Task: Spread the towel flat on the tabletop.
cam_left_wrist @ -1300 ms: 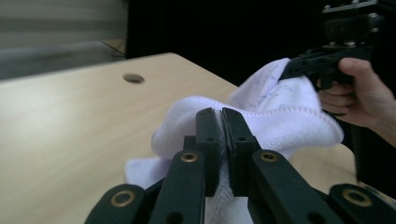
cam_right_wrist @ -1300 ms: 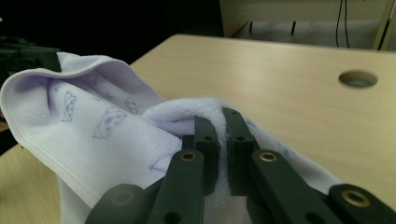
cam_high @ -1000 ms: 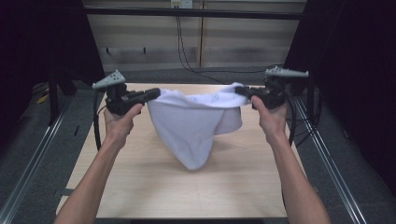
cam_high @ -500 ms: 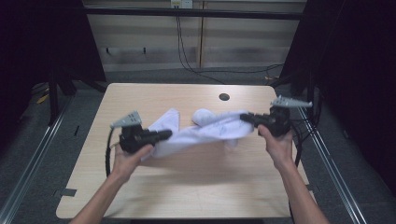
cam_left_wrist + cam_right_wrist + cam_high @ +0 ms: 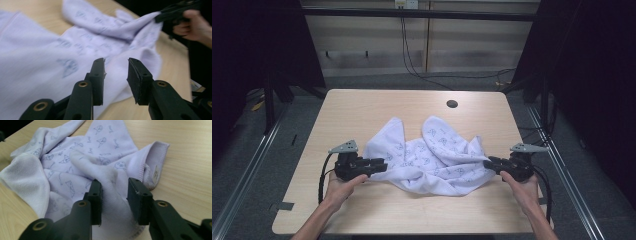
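Both grippers, left gripper (image 5: 381,164) and right gripper (image 5: 488,163), had just been opening, releasing the cloth (image 5: 432,152) mid-desk (image 5: 362,107); best backed straight out without snagging it.

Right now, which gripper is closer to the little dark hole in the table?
Right. The right gripper sits nearer the hole, below it and a little rightward. The left gripper lies farther away, down at the cloth's left edge.

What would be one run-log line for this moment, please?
garment: crumpled on table | left gripper: jaws just opening, apart | right gripper: jaws just opening, fold between them
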`<state>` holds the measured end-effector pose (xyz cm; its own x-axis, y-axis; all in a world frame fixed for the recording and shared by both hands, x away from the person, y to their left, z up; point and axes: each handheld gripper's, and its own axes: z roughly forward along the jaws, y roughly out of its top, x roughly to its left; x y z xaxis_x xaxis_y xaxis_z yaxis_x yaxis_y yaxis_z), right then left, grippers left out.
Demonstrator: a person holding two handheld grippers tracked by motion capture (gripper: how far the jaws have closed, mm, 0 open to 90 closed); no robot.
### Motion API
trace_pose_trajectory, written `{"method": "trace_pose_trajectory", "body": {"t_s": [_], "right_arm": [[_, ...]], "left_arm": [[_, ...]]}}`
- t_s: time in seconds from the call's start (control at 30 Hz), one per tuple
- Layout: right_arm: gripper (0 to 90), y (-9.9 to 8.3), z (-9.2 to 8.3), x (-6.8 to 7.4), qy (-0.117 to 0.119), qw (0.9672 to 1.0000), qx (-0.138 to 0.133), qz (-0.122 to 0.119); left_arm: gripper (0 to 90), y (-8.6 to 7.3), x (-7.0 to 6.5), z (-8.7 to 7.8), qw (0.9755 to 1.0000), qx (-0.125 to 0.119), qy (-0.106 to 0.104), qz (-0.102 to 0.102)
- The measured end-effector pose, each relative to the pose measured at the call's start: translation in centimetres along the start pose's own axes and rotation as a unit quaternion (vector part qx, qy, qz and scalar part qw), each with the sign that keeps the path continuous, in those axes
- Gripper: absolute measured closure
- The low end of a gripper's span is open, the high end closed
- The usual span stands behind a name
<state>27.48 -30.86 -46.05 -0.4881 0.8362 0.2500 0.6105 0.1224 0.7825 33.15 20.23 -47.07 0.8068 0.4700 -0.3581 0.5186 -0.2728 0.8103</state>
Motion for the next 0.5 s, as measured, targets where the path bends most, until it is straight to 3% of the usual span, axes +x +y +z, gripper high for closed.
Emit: {"method": "trace_pose_trajectory", "body": {"t_s": [0.07, 0.17, 0.27, 0.3, 0.33, 0.37, 0.47, 0.5], "right_arm": [[58.7, 0.1, -0.5, 0.6, 0.003, 0.9999, -0.011, -0.011], [51.8, 0.4, -1.0, 2.0, -0.003, 0.9994, -0.026, -0.022], [49.9, 0.8, -1.5, 2.7, -0.003, 0.9987, -0.042, -0.029], [49.7, 0.8, -1.6, 2.9, 0.0, 0.9985, -0.046, -0.029], [49.7, 0.8, -1.6, 3.1, 0.007, 0.9985, -0.047, -0.029], [49.7, 0.8, -1.4, 3.4, 0.013, 0.9983, -0.045, -0.034], [49.7, 0.4, -0.2, 4.7, 0.032, 0.9982, -0.024, -0.044], [49.7, 0.3, 0.3, 5.3, 0.038, 0.9978, -0.016, -0.052]], "left_arm": [[67.2, -0.5, 1.0, 0.7, 0.9994, 0.022, 0.028, -0.003], [67.0, -1.2, 2.1, 2.2, 0.997, 0.06, 0.048, -0.003], [70.5, -1.4, 1.8, 2.9, 0.9959, 0.079, 0.043, 0.009], [78.5, -1.4, 1.5, 3.1, 0.9953, 0.089, 0.032, 0.02], [84.2, -1.5, 1.2, 3.4, 0.9938, 0.102, 0.034, 0.03], [89.3, -1.6, 0.9, 3.6, 0.9934, 0.106, 0.027, 0.032], [90.0, -1.7, 0.0, 4.1, 0.9927, 0.113, 0.019, 0.038], [90.0, -1.9, -0.4, 4.2, 0.9931, 0.113, 0.011, 0.03]]}}
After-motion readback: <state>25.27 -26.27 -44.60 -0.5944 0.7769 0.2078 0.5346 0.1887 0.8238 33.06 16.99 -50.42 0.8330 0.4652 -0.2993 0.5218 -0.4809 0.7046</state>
